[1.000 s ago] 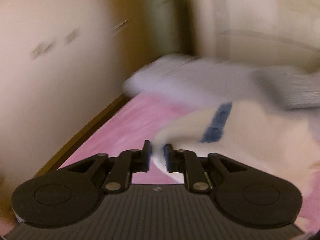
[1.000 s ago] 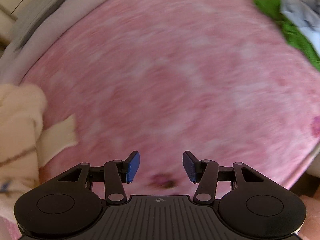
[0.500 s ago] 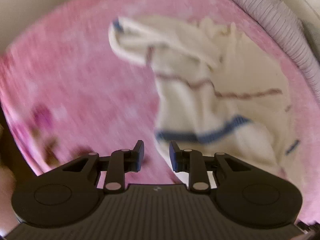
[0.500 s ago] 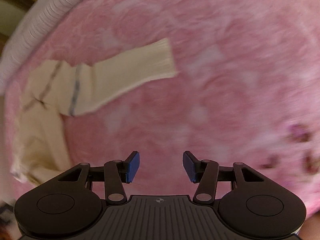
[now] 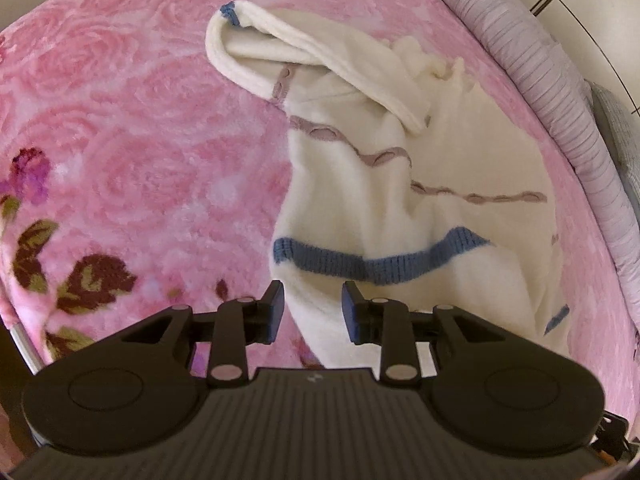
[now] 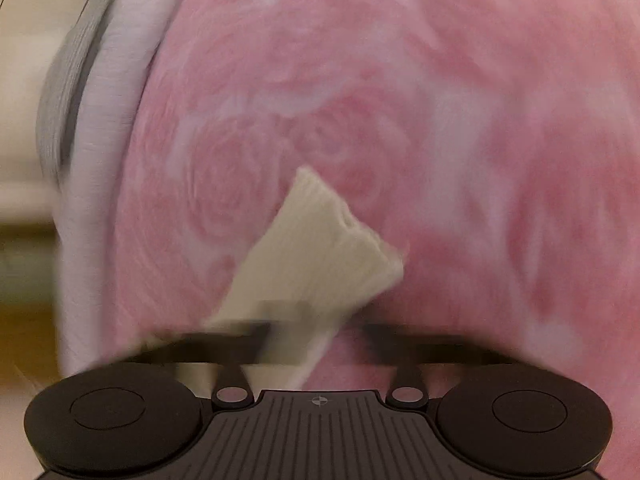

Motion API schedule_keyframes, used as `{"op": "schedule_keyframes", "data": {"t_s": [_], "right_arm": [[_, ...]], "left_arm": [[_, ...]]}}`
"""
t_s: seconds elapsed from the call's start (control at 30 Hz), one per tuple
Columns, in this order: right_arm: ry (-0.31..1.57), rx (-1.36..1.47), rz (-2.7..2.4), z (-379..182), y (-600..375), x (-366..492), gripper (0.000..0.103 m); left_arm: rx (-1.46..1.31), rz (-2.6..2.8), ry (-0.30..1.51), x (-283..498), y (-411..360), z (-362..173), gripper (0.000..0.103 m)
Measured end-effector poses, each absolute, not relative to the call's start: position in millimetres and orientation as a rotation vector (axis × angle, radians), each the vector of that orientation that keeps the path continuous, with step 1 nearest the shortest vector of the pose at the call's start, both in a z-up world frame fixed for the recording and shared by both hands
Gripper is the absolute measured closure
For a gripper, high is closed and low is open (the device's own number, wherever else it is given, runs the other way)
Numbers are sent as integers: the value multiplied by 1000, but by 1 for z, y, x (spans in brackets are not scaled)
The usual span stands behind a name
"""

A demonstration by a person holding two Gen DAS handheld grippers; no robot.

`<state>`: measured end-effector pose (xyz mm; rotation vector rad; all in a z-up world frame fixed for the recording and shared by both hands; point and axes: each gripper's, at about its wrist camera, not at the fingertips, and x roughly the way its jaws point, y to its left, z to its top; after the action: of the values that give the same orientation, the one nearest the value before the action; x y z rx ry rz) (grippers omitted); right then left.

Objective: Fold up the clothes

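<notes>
Pink rose-patterned blanket (image 5: 120,128) — bed surface, rumpled cream sweater (image 5: 440,184) lying on it

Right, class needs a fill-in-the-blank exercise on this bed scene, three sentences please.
1. The cream knitted sweater lies on a fleece blanket coloured ____.
2. The broad knitted band across the sweater is ____.
3. The ribbed cream cuff sits between the jaws of the ____ gripper.

Missing words: pink; blue; right

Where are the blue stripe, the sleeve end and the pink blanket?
blue stripe (image 5: 372,266), left wrist view, middle of the band.
sleeve end (image 6: 320,240), right wrist view, ribbed cuff.
pink blanket (image 5: 140,120), left wrist view, bare rose pattern.
</notes>
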<state>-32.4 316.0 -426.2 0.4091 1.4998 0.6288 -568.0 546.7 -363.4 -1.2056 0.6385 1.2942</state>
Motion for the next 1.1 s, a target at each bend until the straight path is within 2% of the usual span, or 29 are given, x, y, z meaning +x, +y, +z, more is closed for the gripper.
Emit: {"op": "schedule_keyframes", "data": {"t_s": [0.1,0.33,0.4,0.47,0.5,0.53,0.57,0.6,0.63,0.7,0.87,1.0,1.1], "right_arm": [[1314,443,714,-392,314,3,99],[778,486,704,-270,317,132,99],[691,481,665,-251,321,158,99],[684,454,610,-255,329,174,98],[703,444,584,-259,331,181,93],[795,449,558,-271,327,184,81],[878,473,529,-286,320,181,74],[950,499,506,-300,312,175,60],[987,531,503,-315,301,162,51],[1090,543,472,-343,275,131,48],[1426,461,420,-405,204,27,48],[1480,336,534,-403,190,-33,48],[1536,242,615,-401,197,-57,48]], "left_arm": [[-1207,1268,613,-563,548,-358,77],[-1229,1152,600,-541,548,-342,77],[-1231,1106,602,-533,548,-341,76],[-1227,1066,628,-522,549,-344,74],[-1240,1056,643,-517,550,-348,74],[-1255,1046,657,-512,551,-352,74],[-1281,1031,665,-507,552,-357,74],[-1308,1014,671,-503,552,-361,74],[-1335,996,677,-499,552,-366,74],[-1388,968,684,-491,549,-373,74],[-1478,931,711,-473,547,-385,74],[-1566,944,695,-459,557,-398,73],[-1626,914,782,-444,561,-419,70]]}}
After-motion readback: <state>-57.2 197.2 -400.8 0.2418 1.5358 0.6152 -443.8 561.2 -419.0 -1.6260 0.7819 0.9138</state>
